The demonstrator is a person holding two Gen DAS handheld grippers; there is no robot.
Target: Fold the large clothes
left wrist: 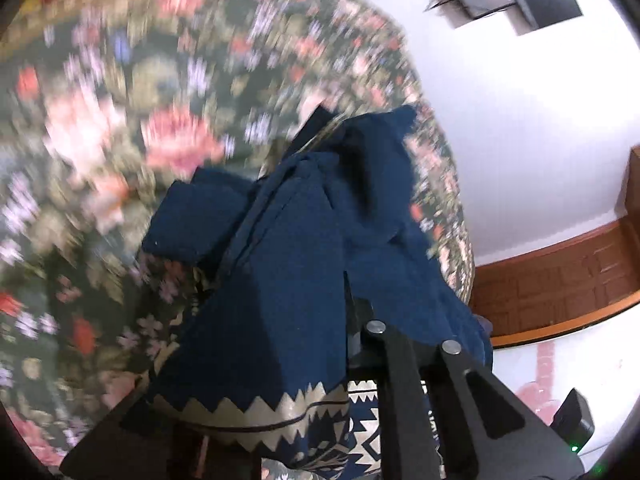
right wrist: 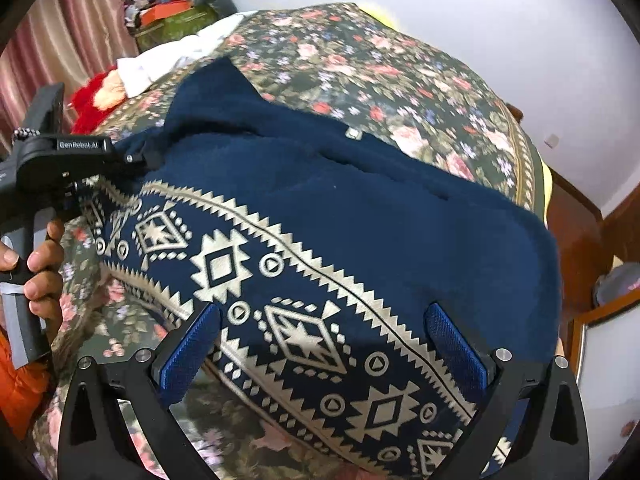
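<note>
Right claw [right wrist: 320, 344] gapes empty over the half-folded blue garment [right wrist: 360, 208] on the bed [right wrist: 400, 64]; left claw [right wrist: 148, 158] pinches its edge.

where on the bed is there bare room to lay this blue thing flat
Open floral bedspread beyond the navy garment, toward the white wall. Crowded at the far left: white cloth, red item, left tool.

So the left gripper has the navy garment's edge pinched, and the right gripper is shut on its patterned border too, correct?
Not quite. The right gripper is open: the right wrist view shows its blue pads spread wide, with the patterned border of the navy garment lying between them, ungripped. The left gripper does have the garment's edge pinched.
</note>
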